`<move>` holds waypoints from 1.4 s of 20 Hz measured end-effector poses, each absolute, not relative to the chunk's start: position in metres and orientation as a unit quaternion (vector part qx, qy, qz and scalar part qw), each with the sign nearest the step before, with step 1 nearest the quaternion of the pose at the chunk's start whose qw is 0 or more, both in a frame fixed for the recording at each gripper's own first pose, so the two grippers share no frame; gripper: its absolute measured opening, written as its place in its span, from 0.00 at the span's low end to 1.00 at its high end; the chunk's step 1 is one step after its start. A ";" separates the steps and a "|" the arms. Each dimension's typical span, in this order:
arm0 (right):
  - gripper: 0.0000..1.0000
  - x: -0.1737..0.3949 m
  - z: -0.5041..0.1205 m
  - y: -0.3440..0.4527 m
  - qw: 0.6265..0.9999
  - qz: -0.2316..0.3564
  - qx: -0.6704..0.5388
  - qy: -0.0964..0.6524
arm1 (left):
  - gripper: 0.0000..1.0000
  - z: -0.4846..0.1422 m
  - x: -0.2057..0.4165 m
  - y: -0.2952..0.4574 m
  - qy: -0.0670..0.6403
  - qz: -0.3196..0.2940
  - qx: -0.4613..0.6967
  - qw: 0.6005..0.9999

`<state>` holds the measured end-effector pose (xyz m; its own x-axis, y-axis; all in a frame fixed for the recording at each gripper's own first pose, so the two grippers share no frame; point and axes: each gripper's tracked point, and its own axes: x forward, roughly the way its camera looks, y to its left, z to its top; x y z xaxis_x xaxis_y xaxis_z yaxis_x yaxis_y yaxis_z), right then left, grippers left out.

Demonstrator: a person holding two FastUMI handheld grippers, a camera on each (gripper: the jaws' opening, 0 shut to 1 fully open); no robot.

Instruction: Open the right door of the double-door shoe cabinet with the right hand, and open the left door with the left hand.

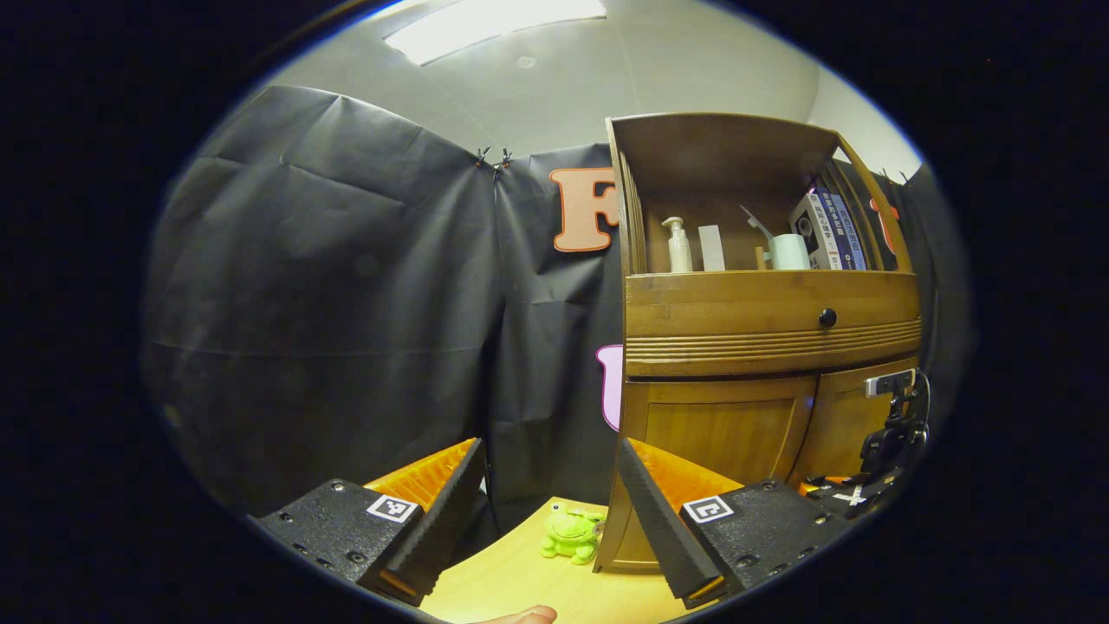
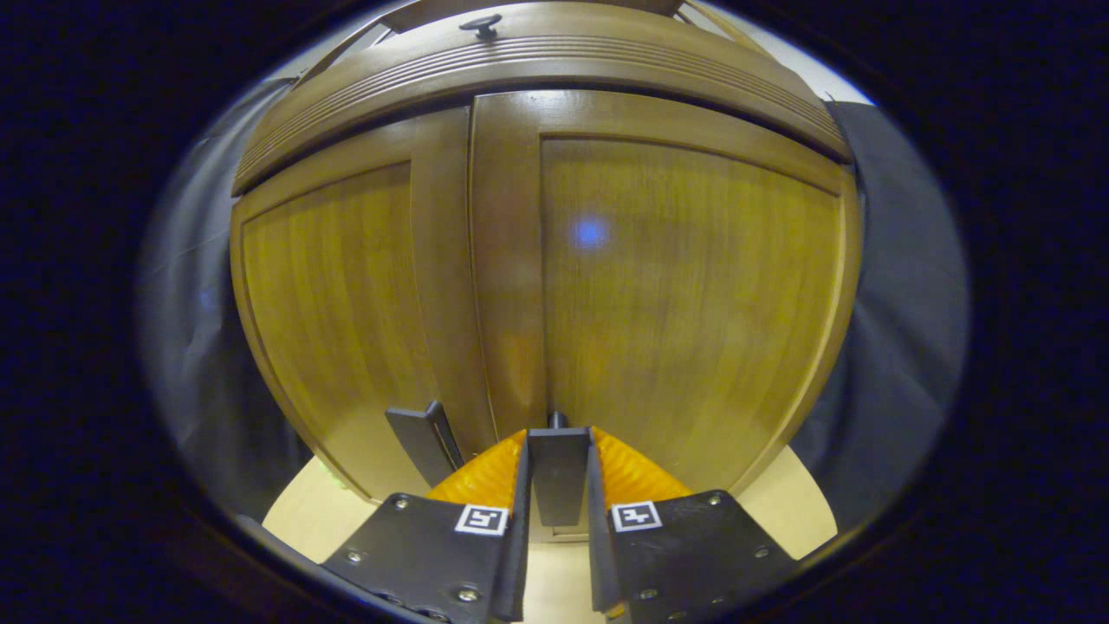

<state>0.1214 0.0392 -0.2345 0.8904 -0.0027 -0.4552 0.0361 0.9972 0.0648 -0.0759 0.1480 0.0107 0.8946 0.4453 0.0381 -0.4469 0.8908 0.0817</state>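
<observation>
Your right gripper [image 2: 557, 468] pinches the right door's handle [image 2: 559, 472], a rigid hinged panel that should swing lightly; your left gripper [image 1: 550, 494] is spread wide.

Left gripper view faces the shoe cabinet [image 1: 762, 347] from afar; right gripper view sits close against its doors [image 2: 554, 286].

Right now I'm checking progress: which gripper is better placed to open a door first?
Right. The right gripper is clamped on the right door's handle; the left gripper hangs open, away from the cabinet.
</observation>
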 end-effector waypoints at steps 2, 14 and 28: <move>0.29 0.122 -0.235 0.039 0.972 -0.016 0.038 0.231 | 0.92 0.011 -0.075 0.143 -0.009 0.221 0.046 0.974; 0.29 0.124 -0.220 0.025 0.968 -0.047 0.079 0.232 | 0.92 -0.011 -0.049 0.063 0.013 0.084 0.026 0.996; 0.29 0.119 -0.220 0.016 0.964 -0.126 0.069 0.225 | 0.92 -0.027 -0.041 -0.012 0.028 -0.028 0.013 0.999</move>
